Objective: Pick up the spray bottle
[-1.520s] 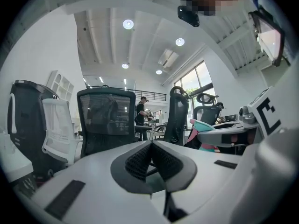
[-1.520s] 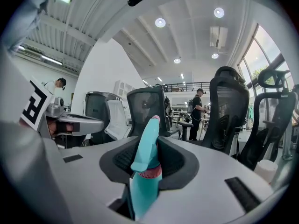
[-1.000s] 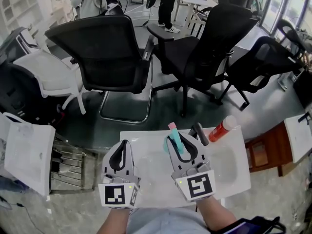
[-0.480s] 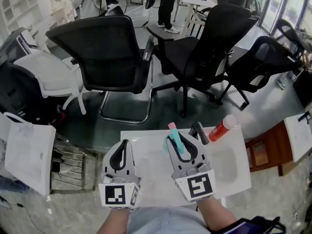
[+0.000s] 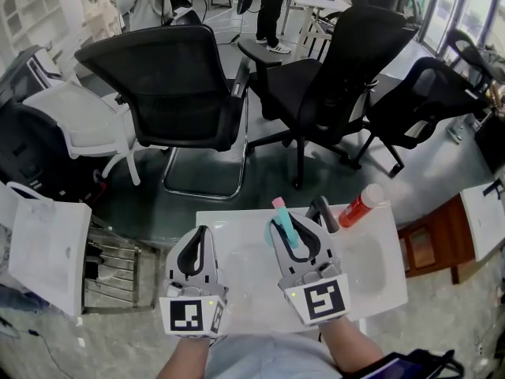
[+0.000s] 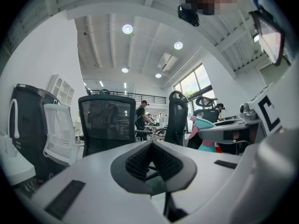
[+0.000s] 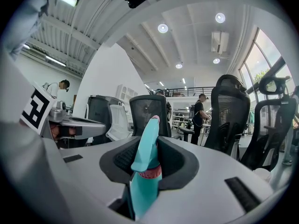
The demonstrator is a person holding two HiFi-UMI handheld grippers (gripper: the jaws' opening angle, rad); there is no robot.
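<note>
I see an office floor crowded with black mesh chairs [image 5: 177, 85], and close below me a white table [image 5: 371, 267]. Above the table, my left gripper [image 5: 199, 235] has its jaws closed together with nothing between them, as its own view confirms [image 6: 152, 148]. My right gripper [image 5: 296, 227] is clamped on the teal spray bottle [image 5: 287, 231], which stands upright between the pads with its pink-tipped nozzle poking out past the fingertips [image 7: 145, 162]. A red bottle [image 5: 359, 208] with a white cap lies on the table's far right corner, apart from both grippers.
</note>
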